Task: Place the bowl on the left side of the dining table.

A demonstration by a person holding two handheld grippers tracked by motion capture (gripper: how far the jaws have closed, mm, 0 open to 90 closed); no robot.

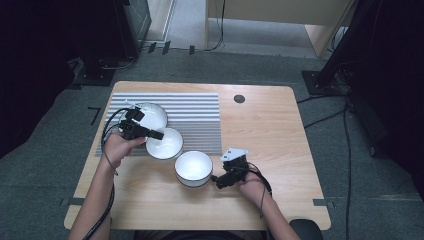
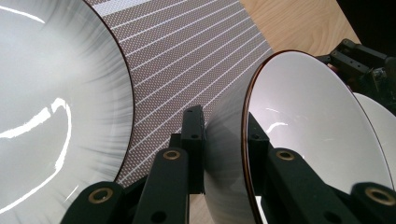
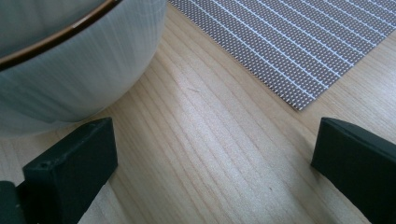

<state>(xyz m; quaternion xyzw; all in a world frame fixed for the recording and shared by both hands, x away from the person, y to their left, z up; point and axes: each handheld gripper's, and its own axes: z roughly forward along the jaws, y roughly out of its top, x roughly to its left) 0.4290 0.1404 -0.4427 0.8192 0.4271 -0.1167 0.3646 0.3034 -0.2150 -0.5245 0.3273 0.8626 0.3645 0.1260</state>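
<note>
Three white bowls with dark rims stand in a diagonal row. The far bowl (image 1: 151, 114) (image 2: 56, 116) rests on the striped mat (image 1: 197, 114). My left gripper (image 1: 156, 134) (image 2: 223, 120) is shut on the rim of the middle bowl (image 1: 166, 144) (image 2: 317, 121), one jaw inside and one outside, and the bowl is tilted. The near bowl (image 1: 193, 167) (image 3: 70, 70) sits on the bare wood. My right gripper (image 1: 216, 180) (image 3: 215, 140) is just to its right, low over the table, open, with nothing between its jaws.
The wooden table (image 1: 270, 130) has free room on its right half and along the front. A round cable hole (image 1: 239, 98) sits near the far edge. The mat's corner (image 3: 299, 42) lies beyond the right gripper. Dark stands and cables surround the table.
</note>
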